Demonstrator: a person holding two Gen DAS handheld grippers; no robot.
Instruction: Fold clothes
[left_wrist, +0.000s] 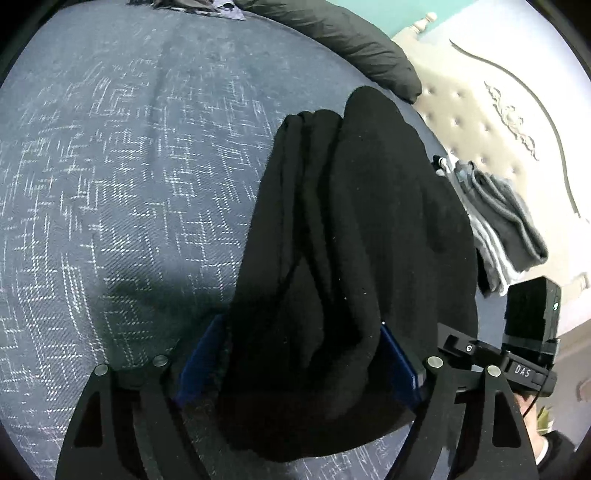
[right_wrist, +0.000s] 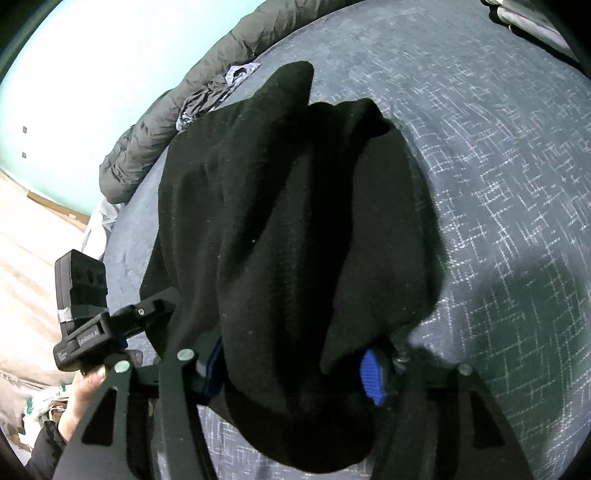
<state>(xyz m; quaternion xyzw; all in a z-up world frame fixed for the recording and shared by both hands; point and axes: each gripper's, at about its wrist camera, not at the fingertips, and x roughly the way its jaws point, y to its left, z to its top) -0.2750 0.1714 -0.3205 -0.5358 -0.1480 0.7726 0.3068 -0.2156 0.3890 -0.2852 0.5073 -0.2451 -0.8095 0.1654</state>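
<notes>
A bunched black garment (left_wrist: 351, 240) hangs in thick folds over the blue patterned bedspread (left_wrist: 110, 166). My left gripper (left_wrist: 299, 362) is shut on its near end, with cloth packed between the blue pads (left_wrist: 400, 369). In the right wrist view the same black garment (right_wrist: 277, 221) fills the middle, and my right gripper (right_wrist: 291, 373) is shut on it, one blue pad (right_wrist: 371, 376) showing at the cloth's edge. Each view also catches the other gripper's body: the right one (left_wrist: 532, 332) and the left one (right_wrist: 85, 317), held by a hand (right_wrist: 81, 398).
A stack of folded grey clothes (left_wrist: 506, 221) lies by the tufted headboard (left_wrist: 480, 122). A dark puffy coat (right_wrist: 166, 122) runs along the bed's far edge, with a crumpled bluish cloth (right_wrist: 221, 92) beside it. The floor (right_wrist: 29, 229) lies beyond the bed's left edge.
</notes>
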